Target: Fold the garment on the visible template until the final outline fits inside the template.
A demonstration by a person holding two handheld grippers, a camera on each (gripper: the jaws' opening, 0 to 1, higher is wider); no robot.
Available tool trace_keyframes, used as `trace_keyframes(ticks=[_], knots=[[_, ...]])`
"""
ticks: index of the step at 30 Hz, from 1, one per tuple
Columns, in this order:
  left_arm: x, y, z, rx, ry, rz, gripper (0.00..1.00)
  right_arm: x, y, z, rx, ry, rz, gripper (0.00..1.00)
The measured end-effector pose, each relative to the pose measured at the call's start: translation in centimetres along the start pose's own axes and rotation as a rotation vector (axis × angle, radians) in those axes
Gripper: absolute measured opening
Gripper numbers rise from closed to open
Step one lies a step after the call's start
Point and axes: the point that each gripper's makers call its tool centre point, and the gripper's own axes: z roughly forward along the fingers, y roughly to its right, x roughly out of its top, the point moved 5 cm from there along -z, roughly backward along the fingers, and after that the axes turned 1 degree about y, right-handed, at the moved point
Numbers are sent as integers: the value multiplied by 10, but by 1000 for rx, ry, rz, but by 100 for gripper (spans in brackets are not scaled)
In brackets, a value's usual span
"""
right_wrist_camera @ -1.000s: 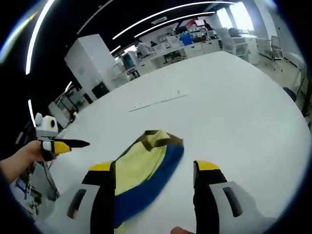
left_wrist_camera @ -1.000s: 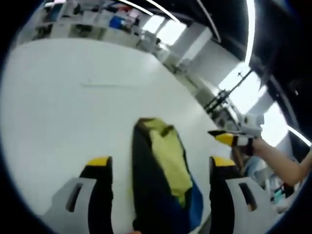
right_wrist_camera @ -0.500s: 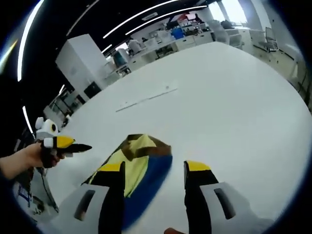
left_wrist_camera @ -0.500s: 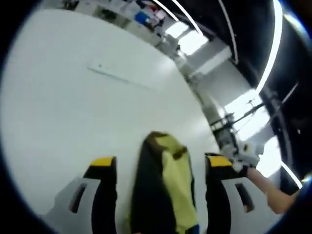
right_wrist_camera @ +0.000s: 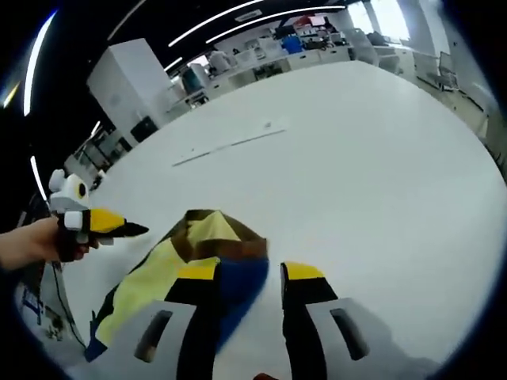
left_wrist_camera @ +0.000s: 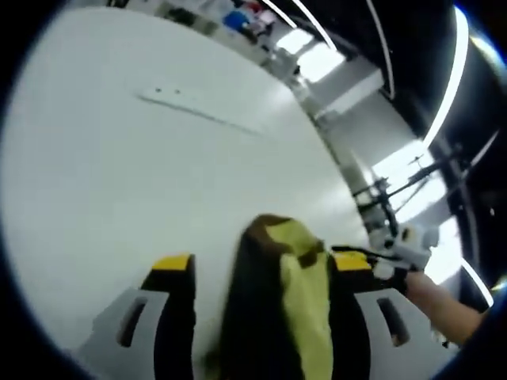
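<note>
Both grippers bracket the garment point(right_wrist_camera: 190, 261) on the white table point(right_wrist_camera: 380, 158): left gripper point(left_wrist_camera: 261, 273) jaws wide apart around it, right gripper point(right_wrist_camera: 249, 273) jaws narrowed over its blue edge, grip uncertain.

Dark brown and yellow fabric garment point(left_wrist_camera: 277, 309) lies between left hand-held gripper point(left_wrist_camera: 263, 273) jaws on white table point(left_wrist_camera: 119, 182); right hand-held gripper point(left_wrist_camera: 372, 255) beside it.

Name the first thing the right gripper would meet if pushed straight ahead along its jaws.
Probably the blue edge of the yellow, blue and brown fabric garment, lying between the right gripper jaws; beyond it, bare white table. Depth is unclear.
</note>
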Motion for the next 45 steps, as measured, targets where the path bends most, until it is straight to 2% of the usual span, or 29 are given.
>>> trace_keyframes(ticks=[2, 4, 8, 12, 13, 19, 25, 28, 30, 35, 41, 45], knots=[[-7, 1, 4, 17, -26, 37, 63, -2, 0, 2, -3, -11, -11, 27], [-10, 0, 8, 23, -42, 55, 58, -4, 1, 5, -7, -20, -21, 26], [-10, 3, 14, 5, -32, 73, 56, -6, 5, 8, -12, -28, -13, 23], [-11, -2, 19, 27, -44, 91, 44, -12, 8, 13, -20, -46, -18, 16], [-13, -1, 21, 21, -51, 94, 42, -12, 8, 14, -12, -28, -16, 14], [-15, -1, 23, 16, -72, 99, 30, -16, 13, 15, -24, -32, -11, 2], [-12, -9, 23, 29, -79, 101, 20, -14, 12, 17, -26, -29, -5, 2], [-13, -15, 22, 53, -103, 121, 10, -13, 12, 18, -21, -28, 46, 1], [-14, -14, 21, 56, -96, 140, 0, -14, 12, 18, -16, -30, 69, 1], [-11, -14, 18, 60, -90, 161, 0, -13, 9, 16, -11, -18, 71, 1], [0, -11, 10, 63, -44, 161, 0, -8, 10, 12, -2, 15, 109, 1], [7, -1, 1, 42, 1, 185, 0, 2, 5, 3, 7, 73, 96, 1]])
